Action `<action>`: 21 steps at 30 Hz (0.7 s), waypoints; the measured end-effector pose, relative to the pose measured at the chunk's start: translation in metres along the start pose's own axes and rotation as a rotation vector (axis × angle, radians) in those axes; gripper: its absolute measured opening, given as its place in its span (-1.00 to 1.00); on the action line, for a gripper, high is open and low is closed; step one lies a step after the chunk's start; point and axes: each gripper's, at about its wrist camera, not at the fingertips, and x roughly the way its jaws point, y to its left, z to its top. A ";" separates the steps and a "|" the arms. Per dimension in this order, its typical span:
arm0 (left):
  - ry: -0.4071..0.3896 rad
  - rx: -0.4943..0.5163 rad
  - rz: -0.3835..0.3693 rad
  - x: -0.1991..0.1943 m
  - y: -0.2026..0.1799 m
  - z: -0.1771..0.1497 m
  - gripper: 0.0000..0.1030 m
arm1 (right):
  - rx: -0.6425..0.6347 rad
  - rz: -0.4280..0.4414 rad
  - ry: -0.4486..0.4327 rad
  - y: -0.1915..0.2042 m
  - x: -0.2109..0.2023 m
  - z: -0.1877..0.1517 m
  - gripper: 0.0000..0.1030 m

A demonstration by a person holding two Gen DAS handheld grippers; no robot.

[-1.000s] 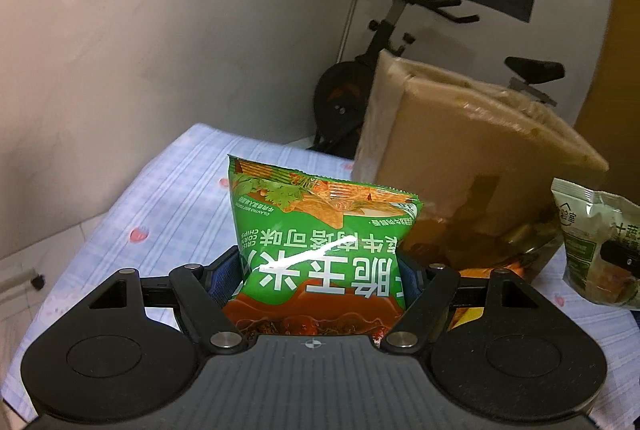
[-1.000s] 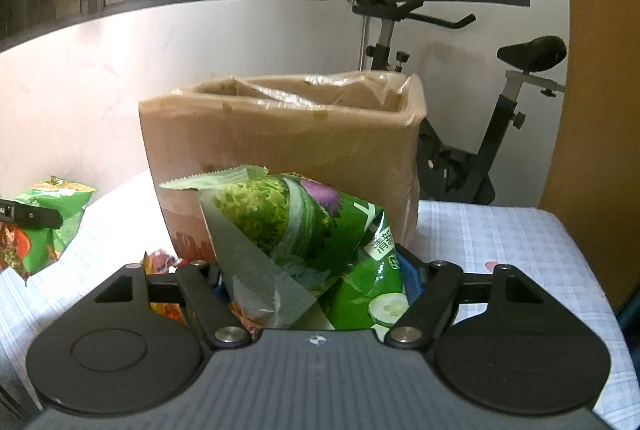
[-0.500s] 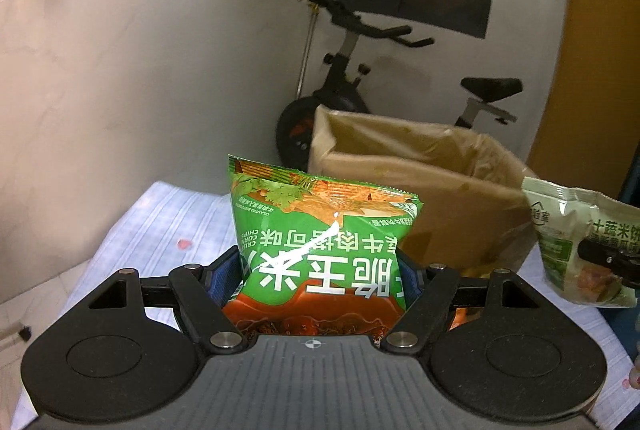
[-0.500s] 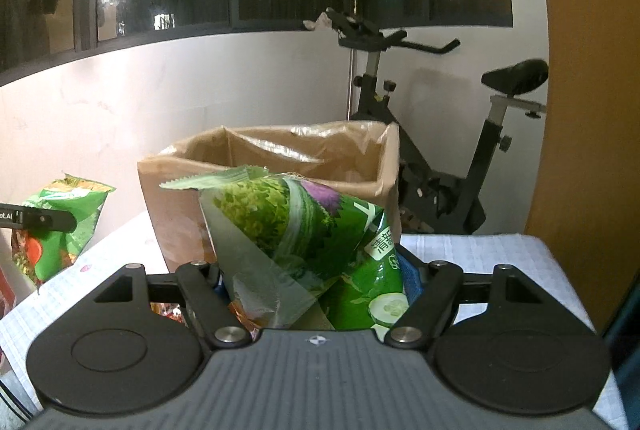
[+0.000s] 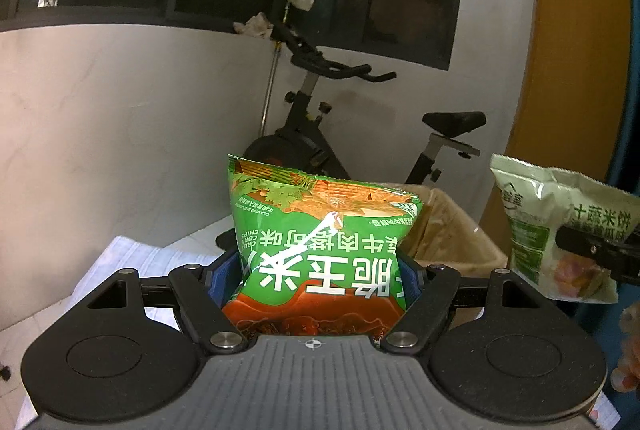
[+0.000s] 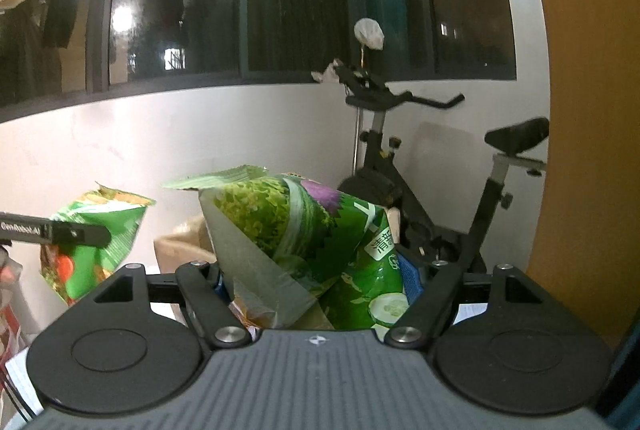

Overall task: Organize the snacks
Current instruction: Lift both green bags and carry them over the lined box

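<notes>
Chip bag (image 5: 320,254): bright green, white lettering, red-brown lower band, orange chip print at top. Second bag (image 6: 320,242): green with leafy and purple print, cucumber slices, pale grey-green back; in left view (image 5: 556,230) pale green-white. Box (image 5: 448,230) tan. Fingers (image 5: 216,278) blue-padded. Bike (image 6: 440,190) black. Cloth (image 5: 132,262) white, faint blue check.

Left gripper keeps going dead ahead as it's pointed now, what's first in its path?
Probably the exercise bike, behind the corn chips bag the left gripper holds. The cardboard box sits lower right, likely under that line. Depth is unclear.
</notes>
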 end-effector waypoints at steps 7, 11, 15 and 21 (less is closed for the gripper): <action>-0.010 -0.017 -0.013 0.022 -0.004 0.021 0.53 | 0.084 0.043 -0.040 -0.010 0.028 0.032 0.47; -0.033 -0.019 -0.006 0.034 -0.003 0.039 0.53 | 0.137 0.060 -0.048 -0.017 0.053 0.047 0.47; -0.069 -0.037 -0.018 0.051 -0.005 0.057 0.53 | 0.209 0.075 -0.034 -0.028 0.082 0.053 0.47; -0.065 -0.053 -0.041 0.086 -0.010 0.062 0.53 | 0.322 0.097 -0.002 -0.041 0.122 0.043 0.47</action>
